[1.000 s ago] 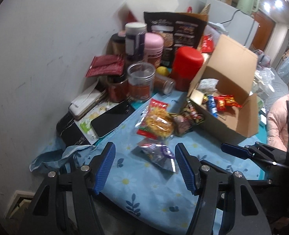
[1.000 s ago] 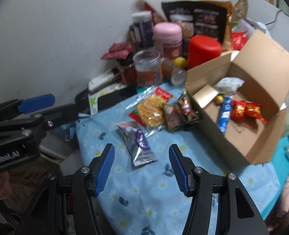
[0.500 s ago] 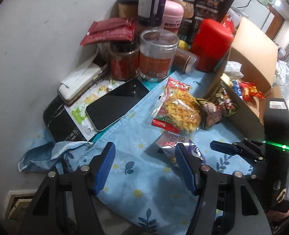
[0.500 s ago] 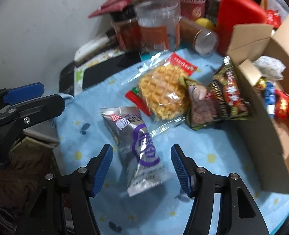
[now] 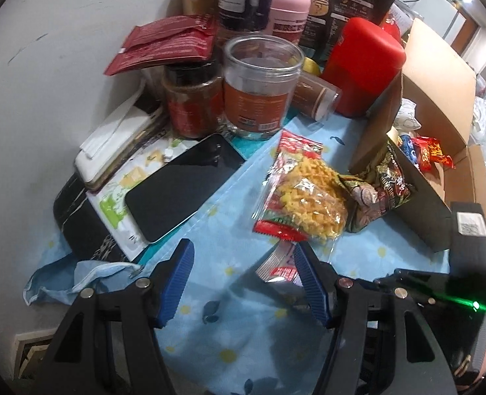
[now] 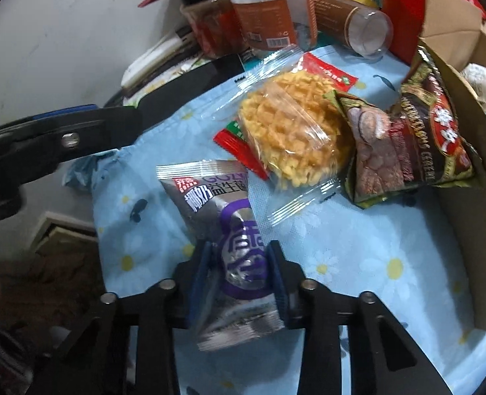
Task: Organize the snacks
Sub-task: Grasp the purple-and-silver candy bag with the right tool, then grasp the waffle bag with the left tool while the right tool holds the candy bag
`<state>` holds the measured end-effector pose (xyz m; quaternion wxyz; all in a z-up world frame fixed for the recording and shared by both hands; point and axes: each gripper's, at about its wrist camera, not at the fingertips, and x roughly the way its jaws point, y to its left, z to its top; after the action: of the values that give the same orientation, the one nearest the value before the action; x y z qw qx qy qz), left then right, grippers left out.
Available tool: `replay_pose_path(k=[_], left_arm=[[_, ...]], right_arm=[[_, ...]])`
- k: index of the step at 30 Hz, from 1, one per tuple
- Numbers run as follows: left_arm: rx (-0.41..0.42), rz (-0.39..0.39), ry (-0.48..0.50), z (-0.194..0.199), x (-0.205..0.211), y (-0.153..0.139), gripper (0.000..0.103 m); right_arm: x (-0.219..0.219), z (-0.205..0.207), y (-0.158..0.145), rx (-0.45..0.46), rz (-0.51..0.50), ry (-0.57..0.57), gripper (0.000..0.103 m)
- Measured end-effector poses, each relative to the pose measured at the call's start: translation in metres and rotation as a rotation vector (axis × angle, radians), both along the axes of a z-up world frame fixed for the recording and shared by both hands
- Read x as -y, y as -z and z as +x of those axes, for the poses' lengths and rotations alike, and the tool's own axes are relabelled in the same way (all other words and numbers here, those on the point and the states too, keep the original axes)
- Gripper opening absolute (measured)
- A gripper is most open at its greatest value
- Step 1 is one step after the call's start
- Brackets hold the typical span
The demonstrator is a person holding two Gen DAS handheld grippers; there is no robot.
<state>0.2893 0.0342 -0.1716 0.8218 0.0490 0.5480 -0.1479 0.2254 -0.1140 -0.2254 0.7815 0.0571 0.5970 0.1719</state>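
Observation:
A silver and purple snack packet point(image 6: 223, 204) lies on the blue flowered cloth point(image 6: 358, 263). My right gripper point(image 6: 239, 263) is closing tight on it, pads pressing both its long sides. From the left wrist view only the packet's end point(image 5: 277, 266) shows, behind a finger. My left gripper point(image 5: 243, 276) hovers open over the cloth with nothing between its fingers, just left of the packet. A clear-wrapped yellow waffle snack point(image 6: 289, 135) and two dark green packets point(image 6: 407, 144) lie beyond, against the open cardboard box point(image 5: 440, 75), which holds several wrapped snacks.
A black phone point(image 5: 183, 184), a white case point(image 5: 117, 144) and a blue face mask point(image 5: 88, 276) lie at the left. Jars point(image 5: 259, 89), a red canister point(image 5: 364, 65) and pouches crowd the back by the wall. The table's edge is close below both grippers.
Both grippers came down toward the cloth. The right gripper, open around the silver and purple packet half a second ago, has shut on it. The left gripper's opening looks unchanged.

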Motion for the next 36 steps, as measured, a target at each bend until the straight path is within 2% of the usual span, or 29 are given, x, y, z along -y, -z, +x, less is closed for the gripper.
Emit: replay_pose_path(k=[15,24,27,30,36], left_arm=[[-0.042,-0.033,0.147,0.018,0.065,0.003,0.063],[-0.152,-0.014,0.186,0.037,0.089,0.041,0.063],[-0.140,0.030,0.192,0.043,0.092,0.048,0.063],[-0.184,0.032,0.211,0.052,0.095,0.058,0.081],[-0.278,0.054,0.199,0.063,0.102,0.081,0.103]], right_arm=[[0.071,-0.024,-0.023,-0.030,-0.040,0.194,0.026],[0.093,-0.031,-0.021,-0.055,-0.065,0.264,0.025],[0.096,-0.030,-0.020,-0.070,-0.056,0.277,0.025],[0.095,-0.029,-0.017,-0.084,-0.055,0.280,0.025],[0.096,-0.027,-0.013,-0.098,-0.055,0.299,0.027]])
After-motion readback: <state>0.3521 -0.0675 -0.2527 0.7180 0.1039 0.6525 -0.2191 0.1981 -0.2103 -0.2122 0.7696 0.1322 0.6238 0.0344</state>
